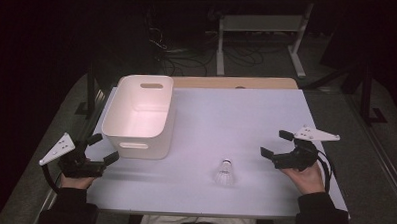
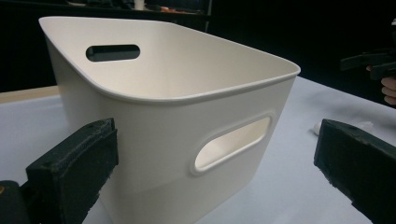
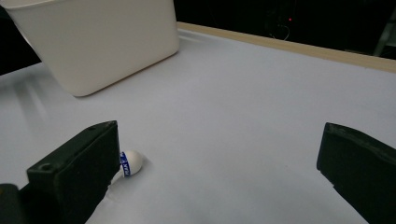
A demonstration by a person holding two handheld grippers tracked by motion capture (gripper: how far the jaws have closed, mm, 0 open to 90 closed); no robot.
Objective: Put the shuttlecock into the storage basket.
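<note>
The bin (image 1: 140, 115) stands just ahead of the left gripper (image 1: 99, 147), blocking its path forward. Open bench (image 1: 236, 118) lies between the right gripper (image 1: 277, 143) and the shuttlecock (image 1: 225, 172).

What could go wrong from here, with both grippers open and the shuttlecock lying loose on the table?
The shuttlecock lies on its side; the right gripper could nudge it so it rolls off, or crush its feathers. The bin sits unheld beside the open left gripper, so a bump might slide it.
</note>
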